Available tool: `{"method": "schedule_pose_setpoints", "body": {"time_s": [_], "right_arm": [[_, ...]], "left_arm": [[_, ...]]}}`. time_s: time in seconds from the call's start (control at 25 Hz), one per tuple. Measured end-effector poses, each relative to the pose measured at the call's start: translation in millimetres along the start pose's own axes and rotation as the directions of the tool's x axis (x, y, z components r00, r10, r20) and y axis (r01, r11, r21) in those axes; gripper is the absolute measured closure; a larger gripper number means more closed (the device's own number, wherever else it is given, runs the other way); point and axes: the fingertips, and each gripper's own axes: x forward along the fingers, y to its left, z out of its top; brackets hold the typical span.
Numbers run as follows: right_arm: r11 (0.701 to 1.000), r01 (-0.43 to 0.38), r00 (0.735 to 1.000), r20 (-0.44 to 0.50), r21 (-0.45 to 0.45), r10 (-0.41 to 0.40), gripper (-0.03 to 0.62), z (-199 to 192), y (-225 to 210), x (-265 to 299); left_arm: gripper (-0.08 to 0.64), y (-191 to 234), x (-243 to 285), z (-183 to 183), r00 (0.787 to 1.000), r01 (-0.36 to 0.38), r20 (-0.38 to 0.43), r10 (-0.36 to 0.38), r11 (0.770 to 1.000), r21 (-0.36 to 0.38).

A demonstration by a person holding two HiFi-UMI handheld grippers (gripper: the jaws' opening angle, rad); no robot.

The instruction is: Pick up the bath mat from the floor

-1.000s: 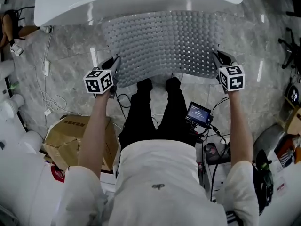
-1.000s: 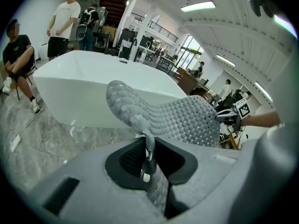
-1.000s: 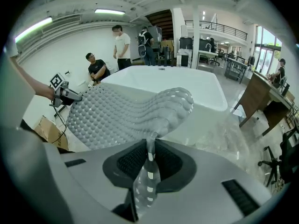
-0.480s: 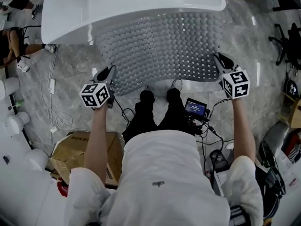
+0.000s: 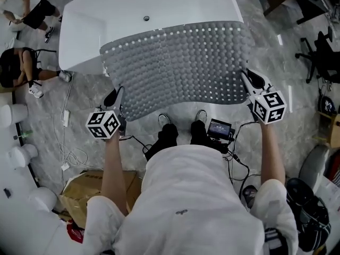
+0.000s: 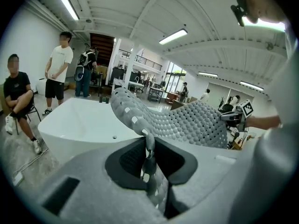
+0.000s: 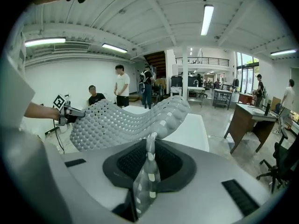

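Grey bath mat (image 5: 178, 62): held spread upper centre over white bathtub (image 5: 106, 20), lower corners clamped in left gripper (image 5: 114, 96) and right gripper (image 5: 249, 78).

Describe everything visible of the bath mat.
The bath mat is a grey, flexible, rubbery-looking sheet covered in rounded bumps with rows of small holes. It is off the floor, spread wide and sagging, its near corners pinched in the left gripper and the right gripper; its far edge reaches over the white bathtub.
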Motion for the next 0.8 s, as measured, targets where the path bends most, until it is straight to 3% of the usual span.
{"method": "schedule_pose_setpoints", "body": {"time_s": [0.4, 0.8], "right_arm": [[0.998, 0.061, 0.982, 0.182, -0.018, -0.057, 0.534, 74.5, 15.5, -47.4], [0.991, 0.09, 0.934, 0.353, -0.098, -0.05, 0.534, 168.6, 22.8, -60.4]], "left_arm": [[0.502, 8.6, -54.1, 81.2, 0.982, -0.061, 0.183, 0.049, 0.996, 0.064], [0.502, -7.7, -83.3, 182.6, 0.925, -0.119, 0.375, 0.057, 0.982, 0.146]]}}
